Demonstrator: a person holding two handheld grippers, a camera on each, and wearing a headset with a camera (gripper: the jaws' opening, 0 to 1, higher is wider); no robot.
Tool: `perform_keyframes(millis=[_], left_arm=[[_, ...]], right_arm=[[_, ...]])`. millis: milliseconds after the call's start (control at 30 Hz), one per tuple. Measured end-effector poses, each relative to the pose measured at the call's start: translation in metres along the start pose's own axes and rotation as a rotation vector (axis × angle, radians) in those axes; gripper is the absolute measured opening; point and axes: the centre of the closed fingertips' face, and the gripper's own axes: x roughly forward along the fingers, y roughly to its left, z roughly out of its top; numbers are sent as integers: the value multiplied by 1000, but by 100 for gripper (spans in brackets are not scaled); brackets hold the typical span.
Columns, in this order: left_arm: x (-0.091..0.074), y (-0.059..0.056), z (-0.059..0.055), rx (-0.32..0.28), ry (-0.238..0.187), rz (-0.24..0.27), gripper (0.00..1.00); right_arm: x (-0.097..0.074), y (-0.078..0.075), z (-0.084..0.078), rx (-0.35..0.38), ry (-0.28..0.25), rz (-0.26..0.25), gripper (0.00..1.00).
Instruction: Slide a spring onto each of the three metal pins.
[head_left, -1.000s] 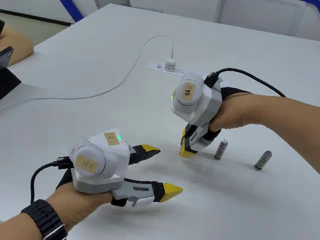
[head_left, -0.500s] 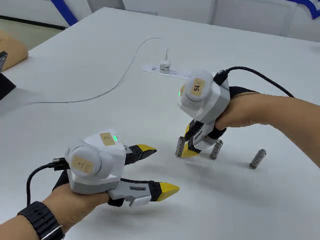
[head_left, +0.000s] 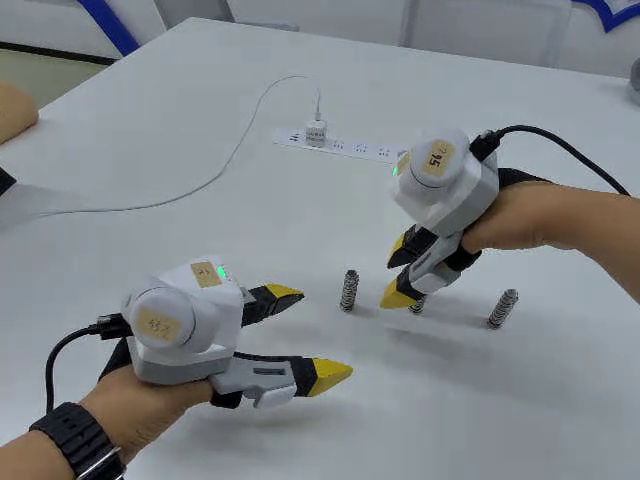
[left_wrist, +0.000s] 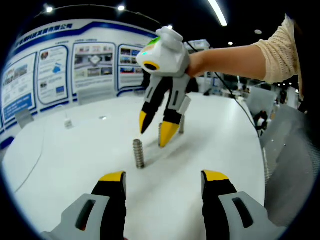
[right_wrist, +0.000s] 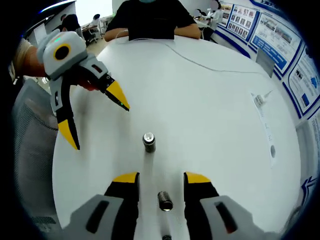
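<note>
Wrist (head_left: 565, 218) bent down, R tongs (head_left: 392, 282) apart astride mid spring (right_wrist: 164, 200) (tips nr table (head_left: 200, 150)), L tongs (head_left: 320, 332) level, also apart.

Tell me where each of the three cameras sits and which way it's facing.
Head view: headset, looking down at the table; left hand, right hand, left gripper, right gripper show.
Left gripper view: on the left gripper, facing the right gripper; own jaws below.
Right gripper view: on the right gripper, facing the left gripper; own jaws straddle the near spring.
Shared: both gripper views see the far spring, standing between the grippers.
</note>
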Motion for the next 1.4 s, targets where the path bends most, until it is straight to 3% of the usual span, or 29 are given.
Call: perform_keyframes(millis=[967, 1400], left_arm=[[5, 10, -1, -7, 16, 6, 65], [7, 11, 0, -7, 15, 3, 68]], right_arm=[[-46, -11, -54, 211, -156, -159, 55], [-64, -6, -79, 283, -222, -224, 62]])
